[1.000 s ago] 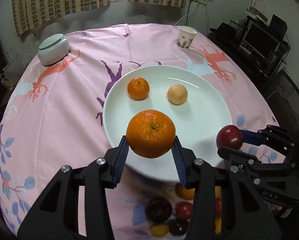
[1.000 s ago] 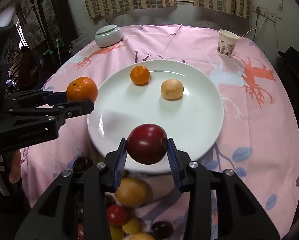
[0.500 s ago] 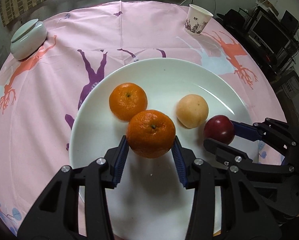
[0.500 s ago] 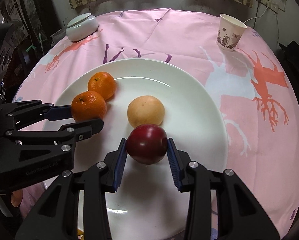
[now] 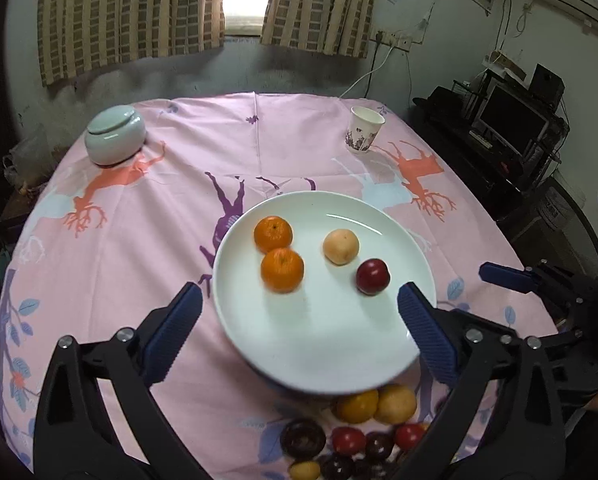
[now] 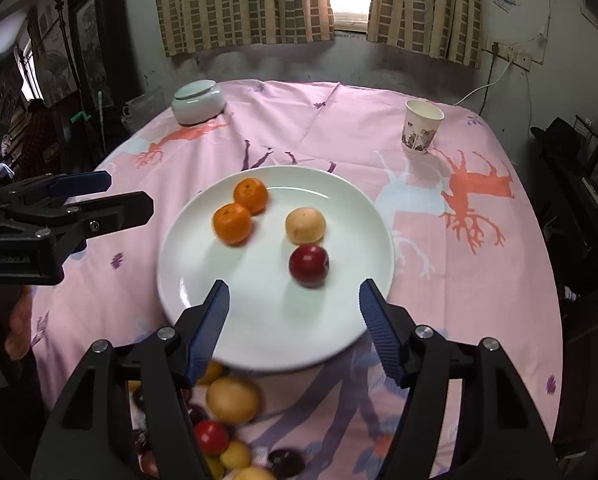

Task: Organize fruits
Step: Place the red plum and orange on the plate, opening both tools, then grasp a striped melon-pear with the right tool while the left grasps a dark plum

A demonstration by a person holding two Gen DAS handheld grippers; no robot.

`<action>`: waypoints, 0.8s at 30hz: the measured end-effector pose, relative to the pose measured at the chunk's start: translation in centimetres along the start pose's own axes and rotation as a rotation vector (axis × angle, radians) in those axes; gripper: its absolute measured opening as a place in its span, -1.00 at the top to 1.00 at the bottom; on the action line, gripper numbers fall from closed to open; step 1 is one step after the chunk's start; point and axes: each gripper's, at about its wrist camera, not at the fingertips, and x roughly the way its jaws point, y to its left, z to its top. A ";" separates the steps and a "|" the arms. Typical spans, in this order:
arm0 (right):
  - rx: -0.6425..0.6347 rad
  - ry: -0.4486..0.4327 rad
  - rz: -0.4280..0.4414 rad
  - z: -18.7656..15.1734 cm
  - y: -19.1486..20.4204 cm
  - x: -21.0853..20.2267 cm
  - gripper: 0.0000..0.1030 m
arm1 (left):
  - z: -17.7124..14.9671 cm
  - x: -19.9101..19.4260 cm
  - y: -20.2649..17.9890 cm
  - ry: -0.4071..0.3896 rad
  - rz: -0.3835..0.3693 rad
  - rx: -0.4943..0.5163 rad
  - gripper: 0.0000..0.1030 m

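Note:
A white plate (image 5: 331, 360) sits on the pink cloth and holds two oranges (image 5: 282, 270), a tan fruit (image 5: 341, 246) and a dark red plum (image 5: 373, 276). My left gripper (image 5: 297, 294) hangs above the plate's near side, its jaws opening wide and empty; the nearer orange lies beyond its tips. My right gripper (image 6: 294, 286) is also opening with nothing gripped, and the plum (image 6: 309, 265) rests on the plate (image 6: 259, 332) just past its tips. In the right wrist view the left gripper (image 6: 127, 192) stands at the plate's left.
A heap of loose fruit (image 5: 359, 432) lies at the table's near edge, below the plate. A lidded pale bowl (image 5: 115, 134) stands far left and a paper cup (image 5: 365, 128) far right. A desk with a monitor (image 5: 511, 120) stands off the table's right side.
Both grippers have let go: the orange and the plum now lie on the plate. Both sets of jaws have spread, and both grippers have drawn back and up from the plate.

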 end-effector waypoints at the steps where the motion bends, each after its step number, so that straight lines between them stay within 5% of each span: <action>1: 0.001 -0.004 0.002 -1.3 0.4 -1.1 -0.60 | -1.3 -1.0 -0.3 -0.018 0.032 0.019 -0.96; 2: 0.004 -0.004 -0.004 -2.7 0.9 -1.9 -0.97 | -2.8 -1.8 -0.5 -0.037 0.067 0.032 -0.96; 5: 0.013 -0.015 -0.014 -6.9 1.8 -3.3 -0.97 | -7.3 -2.7 -0.5 -0.054 0.124 0.033 -0.96; 11: 0.151 0.074 -0.004 -12.2 1.0 -2.7 -0.97 | -14.0 -2.8 1.0 0.017 0.080 -0.032 -0.96; 24: 0.091 0.094 -0.030 -13.5 3.1 -3.0 -0.97 | -16.3 -3.3 1.1 0.059 0.107 -0.026 -0.96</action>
